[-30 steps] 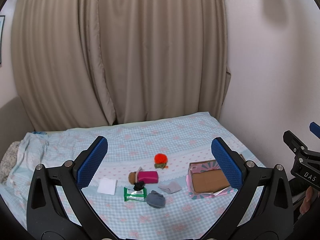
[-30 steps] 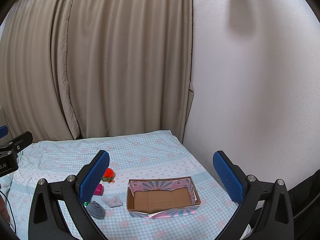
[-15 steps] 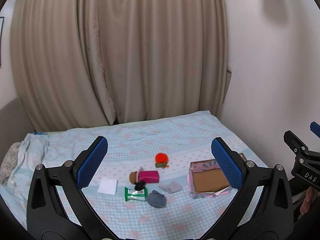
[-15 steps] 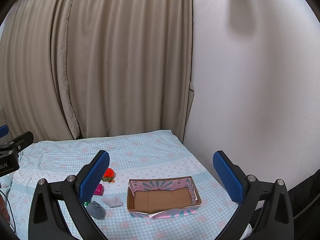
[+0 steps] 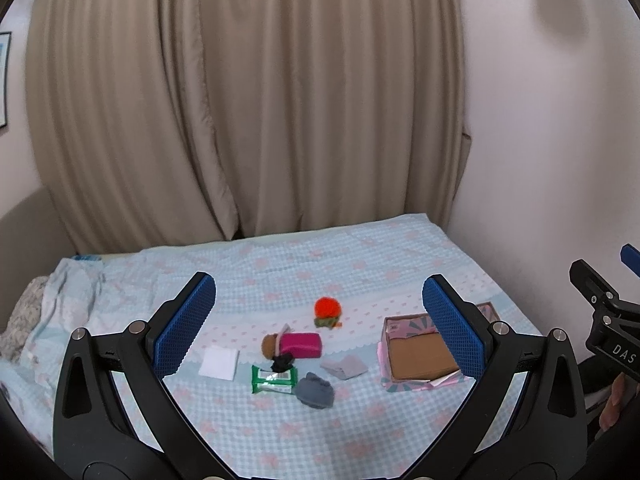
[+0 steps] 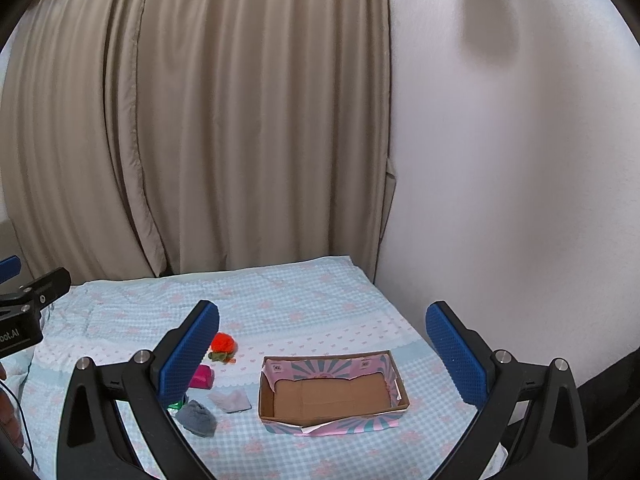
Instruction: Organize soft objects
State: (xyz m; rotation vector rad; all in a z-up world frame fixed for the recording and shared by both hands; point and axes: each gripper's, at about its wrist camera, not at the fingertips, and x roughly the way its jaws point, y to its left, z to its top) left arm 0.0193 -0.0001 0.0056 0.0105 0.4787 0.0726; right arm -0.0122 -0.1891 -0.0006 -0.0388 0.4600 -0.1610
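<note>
Soft items lie scattered mid-bed: an orange pompom toy [image 5: 327, 311] [image 6: 222, 345], a magenta pouch [image 5: 301, 345] [image 6: 202, 376] with a brown round piece [image 5: 271, 345], a small black item [image 5: 282, 362], a dark grey bundle [image 5: 315, 390] [image 6: 197, 417], a folded light grey cloth [image 5: 345, 367] [image 6: 231, 401] and a white square [image 5: 218, 362]. A green packet [image 5: 273, 379] lies among them. An empty pink cardboard box [image 5: 418, 355] [image 6: 332, 392] sits to their right. My left gripper [image 5: 318, 326] and right gripper [image 6: 322, 350] both hover open above the bed, holding nothing.
The bed has a light blue checked sheet [image 5: 360, 268]. Beige curtains [image 5: 240, 100] hang behind it and a white wall [image 6: 500, 160] runs along its right side. Rumpled bedding [image 5: 36, 312] lies at the left edge. Part of a hand [image 5: 614, 404] shows at the right.
The left wrist view has crept slightly; the objects sit a touch lower and further right in it. Nothing on the bed has moved, and both grippers stay open.
</note>
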